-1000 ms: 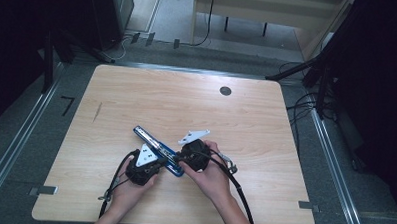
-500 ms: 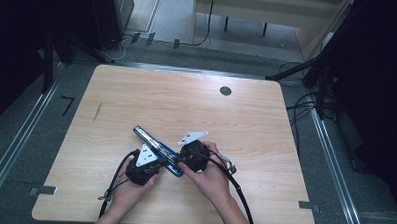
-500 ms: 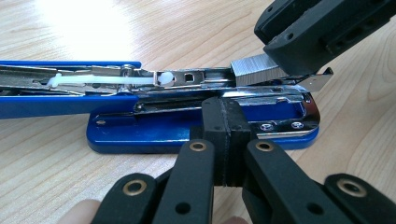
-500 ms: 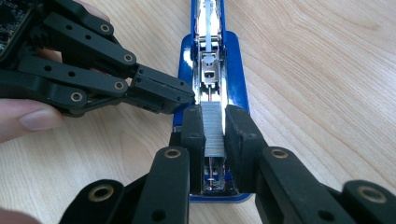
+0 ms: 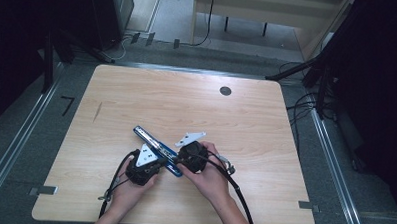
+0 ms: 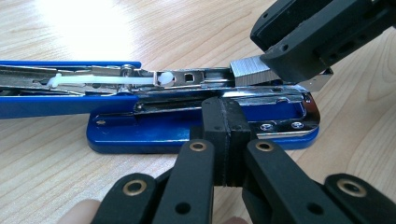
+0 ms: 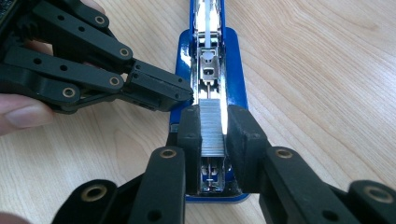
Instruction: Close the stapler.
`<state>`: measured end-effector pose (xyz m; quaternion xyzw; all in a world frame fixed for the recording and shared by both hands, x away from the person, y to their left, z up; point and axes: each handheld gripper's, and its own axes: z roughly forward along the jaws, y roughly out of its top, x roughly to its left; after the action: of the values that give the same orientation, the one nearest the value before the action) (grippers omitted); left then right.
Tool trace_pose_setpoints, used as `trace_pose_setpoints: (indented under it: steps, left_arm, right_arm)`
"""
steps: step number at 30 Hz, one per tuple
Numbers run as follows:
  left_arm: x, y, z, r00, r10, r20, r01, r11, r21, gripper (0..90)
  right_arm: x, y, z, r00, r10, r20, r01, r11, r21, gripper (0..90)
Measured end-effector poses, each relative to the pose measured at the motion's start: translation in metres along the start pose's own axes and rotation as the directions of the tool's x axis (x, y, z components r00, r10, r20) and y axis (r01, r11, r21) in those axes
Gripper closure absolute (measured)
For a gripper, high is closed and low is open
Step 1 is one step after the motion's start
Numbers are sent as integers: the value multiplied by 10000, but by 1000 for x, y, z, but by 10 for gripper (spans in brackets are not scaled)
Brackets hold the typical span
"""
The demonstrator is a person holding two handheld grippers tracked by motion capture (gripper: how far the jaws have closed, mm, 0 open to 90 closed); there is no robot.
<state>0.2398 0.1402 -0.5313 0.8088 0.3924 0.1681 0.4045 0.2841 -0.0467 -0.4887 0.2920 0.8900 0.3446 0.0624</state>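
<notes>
A strip of staples (image 7: pixel 211 126) is clamped between the jaws of the right tool (image 7: pixel 212 135), over the open stapler's (image 5: pixel 157 151) metal channel. The left tool (image 6: pixel 227 140) is shut, its jaws pressed together against the stapler's blue base. The stapler is laid open near the table's (image 5: pixel 266 124) front edge, left of centre.

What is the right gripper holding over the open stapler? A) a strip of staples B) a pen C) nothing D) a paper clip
A: in the right gripper view the right gripper has its jaws shut on a silver strip of staples, held over the metal channel of the open blue stapler; the left gripper is shut, pressed against the stapler's base.
</notes>
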Motion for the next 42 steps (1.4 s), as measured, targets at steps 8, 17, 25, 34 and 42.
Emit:
trace_pose_setpoints:
  steps: [8, 17, 25, 34, 42]
  left_arm:
    - [0, 0, 0, 10000, 2, -1, -2, 10000, 2, 900]
    - [0, 0, 0, 10000, 27, -1, -27, 10000, 31, 900]
    - [0, 0, 0, 10000, 0, 16, 0, 10000, 13, 900]
    - [0, 0, 0, 10000, -31, 24, 31, 10000, 1, 900]
    - [1, 0, 0, 10000, -56, 63, 56, 10000, 28, 900]
  right_arm:
    - [-1, 1, -3, 9996, 175, -208, -178, 9998, -129, 736]
    - [-1, 6, 8, 9994, 91, -341, -104, 9992, -396, 890]
    - [2, 17, 20, 9998, -212, -56, 210, 9992, -342, 887]
    - [5, 14, 18, 9985, -540, 124, 538, 9984, 180, 894]
    - [4, 10, 12, 9983, -576, 112, 574, 9982, 157, 900]
